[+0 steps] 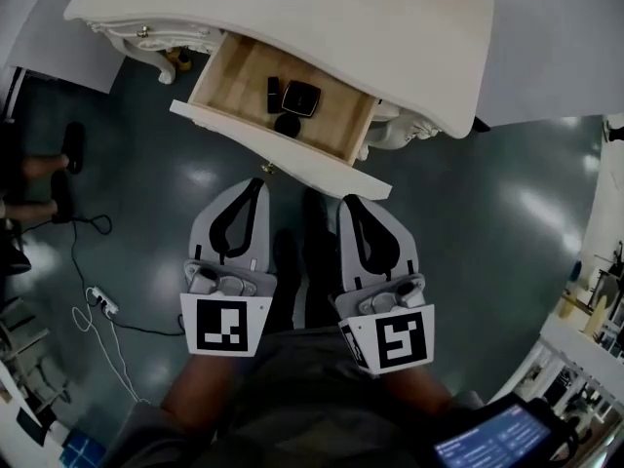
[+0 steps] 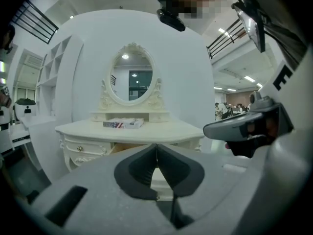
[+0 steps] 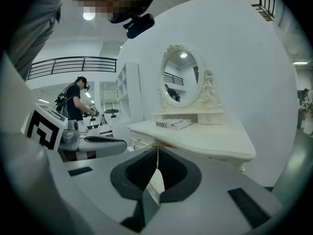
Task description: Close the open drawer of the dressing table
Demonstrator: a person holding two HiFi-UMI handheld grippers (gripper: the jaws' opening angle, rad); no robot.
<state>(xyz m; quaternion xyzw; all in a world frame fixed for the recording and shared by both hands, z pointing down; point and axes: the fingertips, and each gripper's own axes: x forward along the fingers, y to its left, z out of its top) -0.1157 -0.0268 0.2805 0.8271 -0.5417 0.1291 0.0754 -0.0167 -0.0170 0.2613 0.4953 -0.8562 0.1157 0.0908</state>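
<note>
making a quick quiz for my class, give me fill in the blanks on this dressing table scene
The wood-lined drawer of the cream dressing table stands ___.
The grey left gripper and grey right gripper both have jaws that are ___.
The small things lying in the drawer are all ___ in colour.
The ornate-framed mirror on the tabletop is ___ in shape.
Missing words: open; shut; black; oval.

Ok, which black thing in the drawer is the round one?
The small black disc, lying closest to the front of the drawer. The other two, a narrow bar and a square case, lie farther back with straight edges.
</note>
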